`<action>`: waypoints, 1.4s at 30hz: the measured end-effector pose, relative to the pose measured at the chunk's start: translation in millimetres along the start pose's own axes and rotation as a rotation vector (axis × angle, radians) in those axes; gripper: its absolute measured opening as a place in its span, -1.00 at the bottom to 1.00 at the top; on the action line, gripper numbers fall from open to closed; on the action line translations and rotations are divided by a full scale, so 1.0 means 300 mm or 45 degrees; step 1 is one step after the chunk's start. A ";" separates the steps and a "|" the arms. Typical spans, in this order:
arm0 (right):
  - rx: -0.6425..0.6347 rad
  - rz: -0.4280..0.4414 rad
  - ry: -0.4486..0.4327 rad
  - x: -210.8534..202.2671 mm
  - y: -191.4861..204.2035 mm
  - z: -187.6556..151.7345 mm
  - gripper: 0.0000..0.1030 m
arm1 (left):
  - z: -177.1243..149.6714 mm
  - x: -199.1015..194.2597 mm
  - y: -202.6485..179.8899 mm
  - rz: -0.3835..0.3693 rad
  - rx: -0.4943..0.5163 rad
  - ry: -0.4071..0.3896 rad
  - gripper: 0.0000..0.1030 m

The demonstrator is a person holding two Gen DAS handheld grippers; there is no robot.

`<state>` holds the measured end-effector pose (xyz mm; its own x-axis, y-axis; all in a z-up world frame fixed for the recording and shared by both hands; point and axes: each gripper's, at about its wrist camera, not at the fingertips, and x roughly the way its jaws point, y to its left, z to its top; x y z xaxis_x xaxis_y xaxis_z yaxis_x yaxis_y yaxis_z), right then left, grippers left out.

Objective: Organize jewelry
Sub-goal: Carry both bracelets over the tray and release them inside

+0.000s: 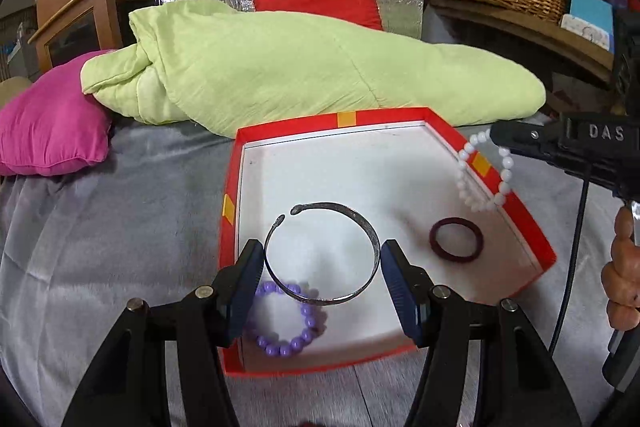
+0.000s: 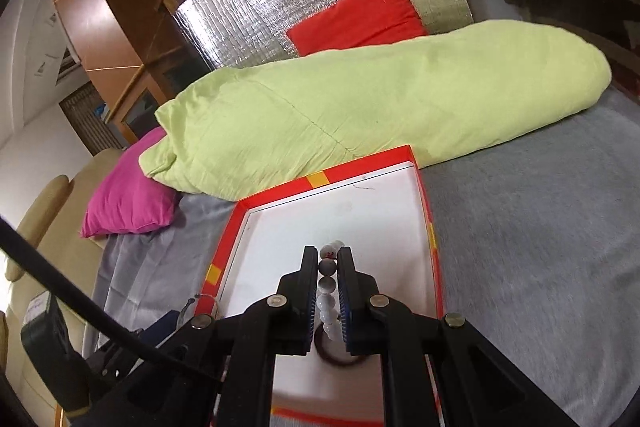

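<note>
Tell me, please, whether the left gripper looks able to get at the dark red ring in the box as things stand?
Probably not yet: the left gripper has the silver bangle between its fingers. The dark red ring itself lies uncovered beside it.

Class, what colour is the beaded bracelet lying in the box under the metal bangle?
Purple bracelet, clearest in the left wrist view.
</note>
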<state>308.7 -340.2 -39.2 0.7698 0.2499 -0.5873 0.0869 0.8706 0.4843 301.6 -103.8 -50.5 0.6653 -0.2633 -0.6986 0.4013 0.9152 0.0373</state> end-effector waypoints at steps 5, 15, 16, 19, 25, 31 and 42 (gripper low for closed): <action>0.000 0.017 0.015 0.065 0.011 0.029 -0.79 | 0.017 0.047 -0.014 0.023 0.033 0.019 0.21; 0.053 0.034 0.074 0.193 0.003 0.046 -0.79 | 0.021 0.105 -0.025 0.032 0.075 0.060 0.21; 0.061 0.030 0.078 0.202 -0.002 0.045 -0.79 | 0.021 0.108 -0.028 0.033 0.081 0.063 0.21; 0.083 0.018 0.084 0.221 -0.014 0.045 -0.79 | 0.016 0.113 -0.037 0.033 0.097 0.074 0.21; 0.102 -0.049 0.088 0.233 -0.047 0.041 -0.79 | 0.007 0.115 -0.055 0.032 0.132 0.090 0.22; 0.071 -0.118 0.077 0.217 -0.053 0.040 -0.73 | 0.008 0.106 -0.050 0.032 0.146 0.089 0.23; 0.016 -0.156 0.048 0.098 -0.044 0.032 -0.51 | 0.013 0.030 0.050 0.110 0.056 0.050 0.30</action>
<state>336.1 -348.4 -56.7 0.7287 0.1576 -0.6664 0.1869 0.8904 0.4150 316.2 -93.6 -53.5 0.6739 -0.1709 -0.7188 0.3714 0.9194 0.1297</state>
